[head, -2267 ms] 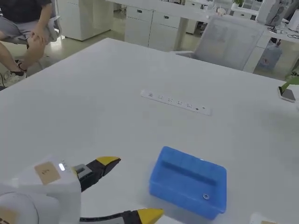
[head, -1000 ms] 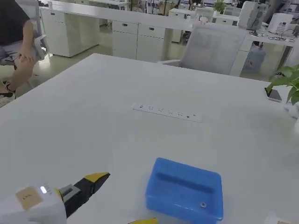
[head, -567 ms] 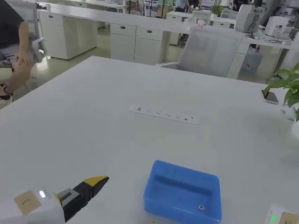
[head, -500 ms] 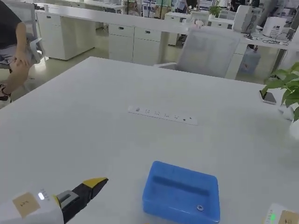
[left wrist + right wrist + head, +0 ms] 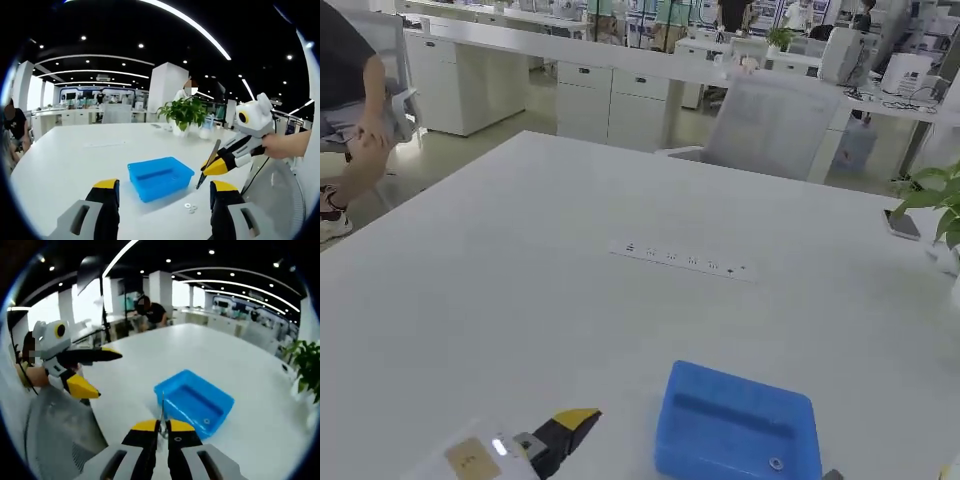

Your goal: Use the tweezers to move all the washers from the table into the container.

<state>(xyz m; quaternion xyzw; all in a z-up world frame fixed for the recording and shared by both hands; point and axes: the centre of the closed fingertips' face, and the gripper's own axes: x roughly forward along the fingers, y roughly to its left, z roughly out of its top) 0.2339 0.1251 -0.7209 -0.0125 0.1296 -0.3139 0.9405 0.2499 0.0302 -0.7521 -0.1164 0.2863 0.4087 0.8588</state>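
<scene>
- Blue plastic container sits on the white table, close to the person's side. One washer lies inside it by a wall.
- Loose washers lie on bare tabletop just off one container corner, not touching its wall.
- Right gripper has its jaws pinched narrow on the tweezers. The tweezer tips point down beside that corner, near the loose washers; I cannot tell whether they touch the table.
- Left gripper holds nothing, its jaws spread wide, and sits to the left of the container with a free gap between them.
- Open white tabletop runs from the container to the power strip, then on to the far edge by the office chair.
- Potted plant stands near the table's right edge, well apart from the container.
</scene>
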